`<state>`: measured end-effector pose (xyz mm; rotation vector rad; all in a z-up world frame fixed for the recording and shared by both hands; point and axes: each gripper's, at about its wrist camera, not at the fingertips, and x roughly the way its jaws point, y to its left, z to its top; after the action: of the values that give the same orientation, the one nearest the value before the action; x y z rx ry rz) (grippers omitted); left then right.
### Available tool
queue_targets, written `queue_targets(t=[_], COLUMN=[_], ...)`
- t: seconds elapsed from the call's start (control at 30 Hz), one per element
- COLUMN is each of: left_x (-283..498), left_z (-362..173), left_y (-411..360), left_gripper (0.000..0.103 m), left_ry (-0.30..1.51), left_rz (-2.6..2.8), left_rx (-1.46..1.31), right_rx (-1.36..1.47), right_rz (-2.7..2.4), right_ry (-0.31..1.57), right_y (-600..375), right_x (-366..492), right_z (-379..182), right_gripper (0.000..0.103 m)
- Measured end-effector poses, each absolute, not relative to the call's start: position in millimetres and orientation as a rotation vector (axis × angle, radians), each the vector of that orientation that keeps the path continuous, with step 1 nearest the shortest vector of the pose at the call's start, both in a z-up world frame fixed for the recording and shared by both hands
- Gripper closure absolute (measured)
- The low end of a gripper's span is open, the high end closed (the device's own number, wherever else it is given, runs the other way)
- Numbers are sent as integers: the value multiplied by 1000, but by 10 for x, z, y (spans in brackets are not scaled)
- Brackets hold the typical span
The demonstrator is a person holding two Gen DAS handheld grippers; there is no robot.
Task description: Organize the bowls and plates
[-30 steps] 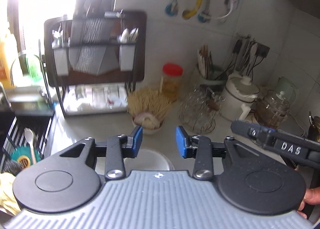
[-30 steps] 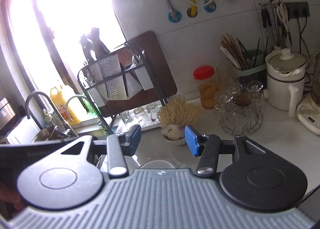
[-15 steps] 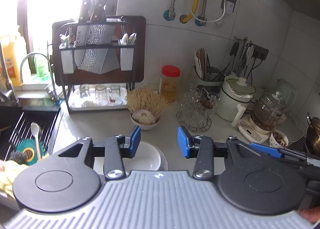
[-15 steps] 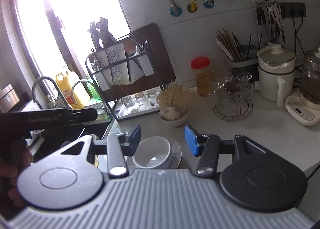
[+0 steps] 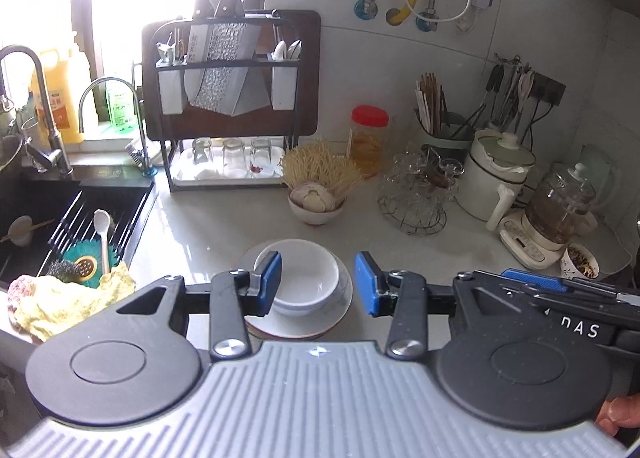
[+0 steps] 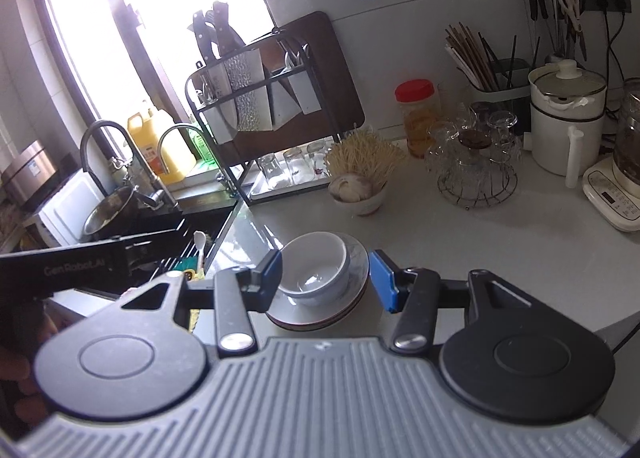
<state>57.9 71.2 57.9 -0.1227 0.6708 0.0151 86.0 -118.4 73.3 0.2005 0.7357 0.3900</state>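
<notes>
A white bowl (image 5: 306, 278) sits on top of a small stack of plates (image 5: 320, 324) on the pale counter (image 5: 208, 225). The stack is near the front edge of the counter, not far from the sink (image 5: 60, 217) at the counter's left end. The bowl stands the right way up and looks empty.

The left gripper (image 5: 319, 284) hangs above the bowl with its blue pads (image 5: 366, 284) partly apart. Nothing is between the pads, and they do not touch the bowl. The right gripper (image 6: 326, 280) hangs over the same stack from the other side. Its pads are also partly apart and hold nothing. In each view the other gripper shows at the side, so the two are close together.

Behind the stack, toward the back of the counter, a small bowl with garlic (image 5: 316, 201) stands with a bunch of dry thin noodles (image 5: 320, 167) sticking out behind it. To its right is a wire stand of glass cups (image 5: 416, 189), then a white pot with a lid (image 5: 496, 177). A jar with a red lid (image 5: 369, 137) stands by the back wall. At the back left corner is a black rack (image 5: 228, 97) holding a big knife, with glasses in a tray under it. A white spoon (image 5: 102, 234) lies on the rack over the sink, and a yellow cloth (image 5: 68, 302) lies on the sink's front edge.
</notes>
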Motion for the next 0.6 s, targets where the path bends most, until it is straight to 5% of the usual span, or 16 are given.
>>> queue_targets(t=[0.2,0.4,0.47,0.53,0.6], left_x=[462,294,221,167,133], left_z=[512,440,454,465,483], left_y=[682,726,789,845,867], left_gripper=[55,34,19,13,12], left_ry=[693,719,716,716,717], left_rz=[40,69,84,107,122], left_rx=[-139,-179,-192,-197,-188], right_rx=[188,152,145,138,132], right_rz=[406,419,417,418,423], right_ry=[783,807,811,799,789], right_y=[-1213,-1188,-1183,-1180,-1177], right_x=[810,780,771,752,732], right_z=[677,662,663,682,703], right_gripper=[51,49,46,32,31])
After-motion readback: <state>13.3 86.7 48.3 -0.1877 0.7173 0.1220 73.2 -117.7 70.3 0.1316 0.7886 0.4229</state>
